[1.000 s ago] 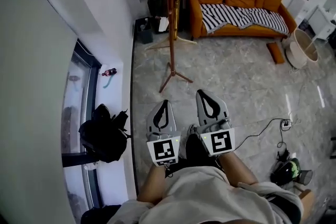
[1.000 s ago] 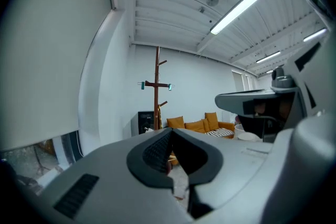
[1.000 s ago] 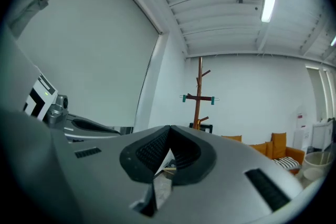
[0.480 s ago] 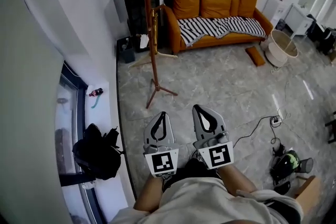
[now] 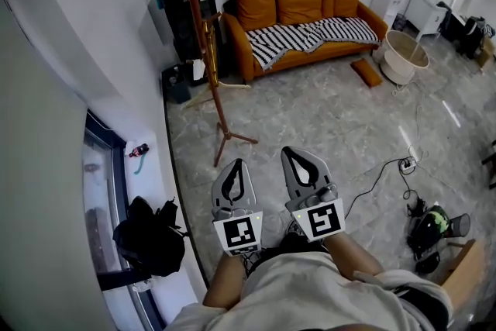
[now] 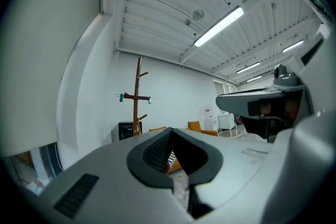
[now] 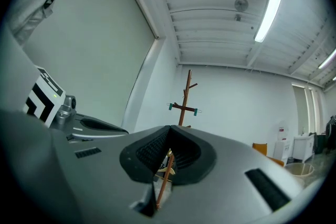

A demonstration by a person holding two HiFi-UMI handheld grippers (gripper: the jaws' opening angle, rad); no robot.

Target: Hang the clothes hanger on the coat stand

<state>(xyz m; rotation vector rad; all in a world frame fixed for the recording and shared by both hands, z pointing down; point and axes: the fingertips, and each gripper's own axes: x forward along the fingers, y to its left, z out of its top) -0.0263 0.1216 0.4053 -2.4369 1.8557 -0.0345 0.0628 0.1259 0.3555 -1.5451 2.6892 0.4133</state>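
The brown wooden coat stand rises by the white wall, with a crossbar that carries teal clips at both ends. A yellowish wooden piece, which looks like the hanger, hangs close beside its pole. My left gripper and right gripper are side by side above the floor, well short of the stand's feet. Both are shut with nothing between the jaws. The stand shows far ahead in the left gripper view. In the right gripper view the stand is beyond the shut jaw tips.
An orange sofa with a striped blanket stands at the back, and a black cabinet is behind the stand. A white basket sits to the right. A cable and power strip lie on the marble floor. A black backpack sits by the window.
Both grippers have come up a little, still side by side and shut. The head view has swung, so the stand and sofa now sit further left in the picture.
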